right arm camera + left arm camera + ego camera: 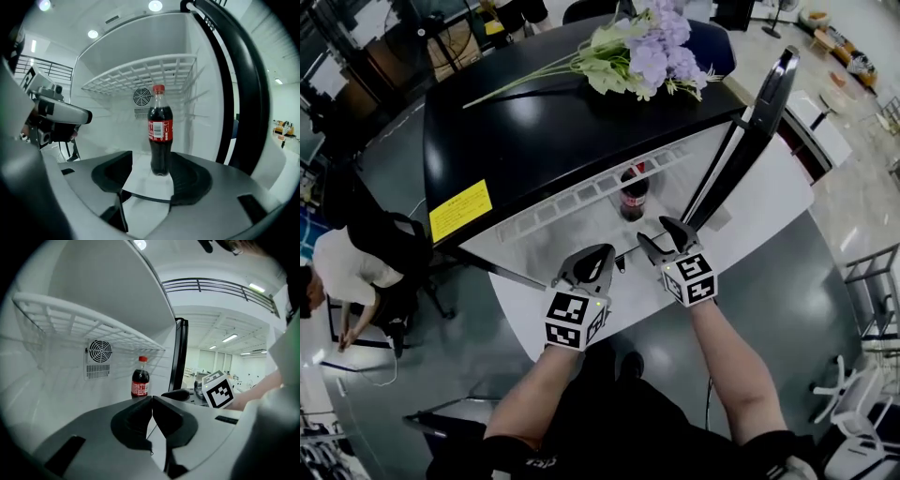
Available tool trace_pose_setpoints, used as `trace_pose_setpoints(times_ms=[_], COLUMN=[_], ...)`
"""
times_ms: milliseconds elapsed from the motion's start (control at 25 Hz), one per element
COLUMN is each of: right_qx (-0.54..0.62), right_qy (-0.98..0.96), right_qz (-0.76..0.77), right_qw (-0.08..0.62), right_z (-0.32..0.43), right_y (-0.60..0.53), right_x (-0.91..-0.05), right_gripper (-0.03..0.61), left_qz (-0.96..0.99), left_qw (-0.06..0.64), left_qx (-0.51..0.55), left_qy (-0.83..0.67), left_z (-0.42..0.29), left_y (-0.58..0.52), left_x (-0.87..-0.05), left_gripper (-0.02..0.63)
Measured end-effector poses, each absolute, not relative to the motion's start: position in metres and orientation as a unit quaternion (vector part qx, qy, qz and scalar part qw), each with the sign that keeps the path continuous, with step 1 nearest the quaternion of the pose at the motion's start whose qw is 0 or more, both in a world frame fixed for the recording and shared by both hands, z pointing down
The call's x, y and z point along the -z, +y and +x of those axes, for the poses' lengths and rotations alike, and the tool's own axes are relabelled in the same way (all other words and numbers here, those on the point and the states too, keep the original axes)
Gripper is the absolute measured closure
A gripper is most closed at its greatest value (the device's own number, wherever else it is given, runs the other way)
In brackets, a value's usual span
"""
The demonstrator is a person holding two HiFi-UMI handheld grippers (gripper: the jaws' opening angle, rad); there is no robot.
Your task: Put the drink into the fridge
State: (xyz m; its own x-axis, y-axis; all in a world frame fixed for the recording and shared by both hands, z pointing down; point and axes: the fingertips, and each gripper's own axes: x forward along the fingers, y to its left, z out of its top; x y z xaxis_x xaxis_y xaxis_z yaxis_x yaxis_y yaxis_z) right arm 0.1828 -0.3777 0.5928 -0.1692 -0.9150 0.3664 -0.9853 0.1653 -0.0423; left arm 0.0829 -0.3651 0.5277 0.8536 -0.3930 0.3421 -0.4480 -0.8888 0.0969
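Since the black fridge (pixel 534 122) top covers most of the cavity in head view, only the drink bottle's (pixel 633 194) red cap, shoulders and label show there, behind the wire shelf (pixel 609 183) edge. Left gripper view cuts off the bottle's base behind that gripper's own body. Label print is too small to read in any view.

Left gripper (pixel 151 404): jaws closed tip to tip, nothing between them, touching nothing, sitting at the fridge opening.

Right gripper (pixel 145 161): jaws wide apart, holding nothing. The bottle's base lines up in the gap, nearer the right-hand jaw, but the pads aren't pressing it. Head view shows the bottle ahead of the jaw tips. Can't tell if the right-hand jaw grazes it.

Bottle: dark cola, red cap, red label. It stands on the white fridge floor under the wire shelf, in front of the round fan vent (pixel 142 97). Upright, long axis vertical, cap up, no tilt.

Door (pixel 759 112) is swung open on the right. Flowers (pixel 642 52) lie on the fridge top.
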Motion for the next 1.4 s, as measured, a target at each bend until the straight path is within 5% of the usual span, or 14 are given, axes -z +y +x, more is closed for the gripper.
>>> trace_pose_setpoints(times_ms=[680,1400], right_qx=[-0.096,-0.08], right_qy=[-0.792,-0.76], right_qz=[0.601,0.645], right_qw=[0.05,0.016], right_z=[0.114,0.025], right_y=[-0.253,-0.189], right_x=[-0.481,-0.415], right_gripper=[0.43,0.485], left_qz=[0.958,0.969], left_qw=[0.043,0.023], left_qx=[-0.137,-0.108], left_qy=[-0.25,-0.221], left_z=[0.029,-0.077], left_y=[-0.293,-0.267], left_x=[-0.455,-0.406], left_gripper=[0.597,0.597])
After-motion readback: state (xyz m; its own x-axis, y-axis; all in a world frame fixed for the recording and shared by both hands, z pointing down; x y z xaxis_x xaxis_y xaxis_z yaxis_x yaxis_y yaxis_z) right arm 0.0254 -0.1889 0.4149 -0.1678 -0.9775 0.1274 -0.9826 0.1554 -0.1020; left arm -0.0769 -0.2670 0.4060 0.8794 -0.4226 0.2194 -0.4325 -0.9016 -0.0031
